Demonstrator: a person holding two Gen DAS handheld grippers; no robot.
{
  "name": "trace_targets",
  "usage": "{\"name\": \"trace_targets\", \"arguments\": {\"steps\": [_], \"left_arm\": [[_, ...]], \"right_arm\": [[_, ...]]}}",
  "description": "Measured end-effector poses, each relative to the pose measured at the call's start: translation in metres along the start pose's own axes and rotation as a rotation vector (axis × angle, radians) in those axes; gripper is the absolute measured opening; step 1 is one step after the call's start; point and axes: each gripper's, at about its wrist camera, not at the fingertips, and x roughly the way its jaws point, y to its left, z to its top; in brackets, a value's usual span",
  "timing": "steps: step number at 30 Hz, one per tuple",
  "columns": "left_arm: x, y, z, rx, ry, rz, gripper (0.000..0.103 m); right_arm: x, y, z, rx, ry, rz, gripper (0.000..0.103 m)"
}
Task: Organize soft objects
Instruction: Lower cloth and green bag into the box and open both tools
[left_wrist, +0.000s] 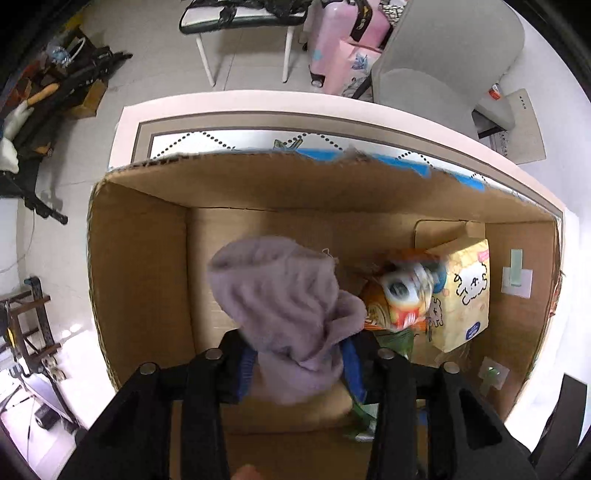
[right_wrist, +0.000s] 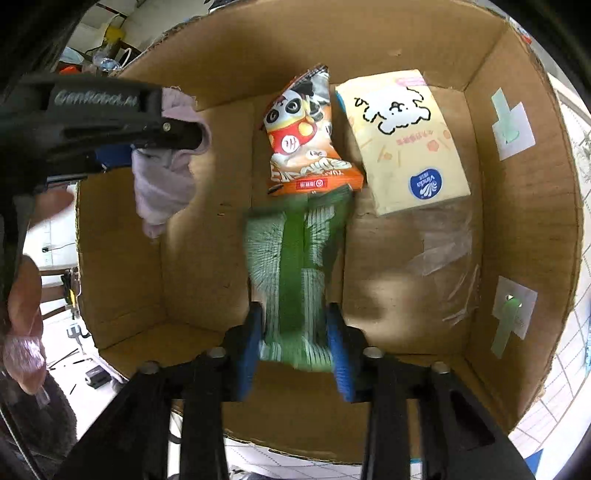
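My left gripper (left_wrist: 299, 369) is shut on a lilac fleece cloth (left_wrist: 284, 306) and holds it over the left half of an open cardboard box (left_wrist: 140, 258). The same cloth (right_wrist: 162, 184) hangs from that gripper at the left of the right wrist view. My right gripper (right_wrist: 295, 354) is shut on a green and white packet (right_wrist: 299, 266), held low inside the box (right_wrist: 122, 280). An orange panda snack bag (right_wrist: 306, 144) and a yellow tissue pack (right_wrist: 406, 144) lie on the box floor; both also show in the left wrist view, the bag (left_wrist: 402, 299) blurred, the pack (left_wrist: 465, 291) beside it.
The box stands on a white table with a patterned mat (left_wrist: 229, 136). A grey chair (left_wrist: 450, 55), a pink suitcase (left_wrist: 343, 40) and a bench (left_wrist: 240, 18) stand beyond the table. Tape patches (right_wrist: 513, 125) stick to the box's right wall.
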Motion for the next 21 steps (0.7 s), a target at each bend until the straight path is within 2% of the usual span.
{"name": "trace_targets", "arguments": {"steps": [2, 3, 4, 5, 7, 9, 18, 21], "left_arm": [[-0.004, 0.002, 0.002, -0.009, -0.009, -0.003, 0.044], [-0.007, 0.002, 0.001, -0.009, -0.017, 0.001, 0.045], [-0.010, 0.003, 0.001, -0.009, -0.024, 0.000, 0.055], [-0.013, 0.004, 0.000, -0.012, -0.030, -0.001, 0.072], [-0.019, 0.004, -0.003, -0.010, -0.045, -0.005, 0.084], [-0.025, 0.005, -0.009, -0.009, -0.058, 0.002, 0.086], [-0.061, 0.003, -0.070, -0.011, -0.129, -0.017, 0.088], [-0.076, -0.001, -0.093, -0.009, -0.169, 0.003, 0.088]], "right_arm": [[-0.005, 0.001, 0.001, -0.006, -0.021, -0.009, 0.077], [-0.008, 0.001, 0.002, -0.008, -0.026, -0.023, 0.077], [-0.010, 0.001, 0.003, -0.010, -0.032, -0.035, 0.077], [-0.012, 0.001, 0.004, -0.012, -0.039, -0.043, 0.079], [-0.017, -0.001, 0.004, -0.009, -0.056, -0.059, 0.084], [-0.022, -0.003, 0.004, -0.012, -0.062, -0.070, 0.094], [-0.050, -0.006, -0.025, -0.019, -0.113, -0.134, 0.097], [-0.075, -0.008, -0.036, -0.032, -0.141, -0.153, 0.097]]}}
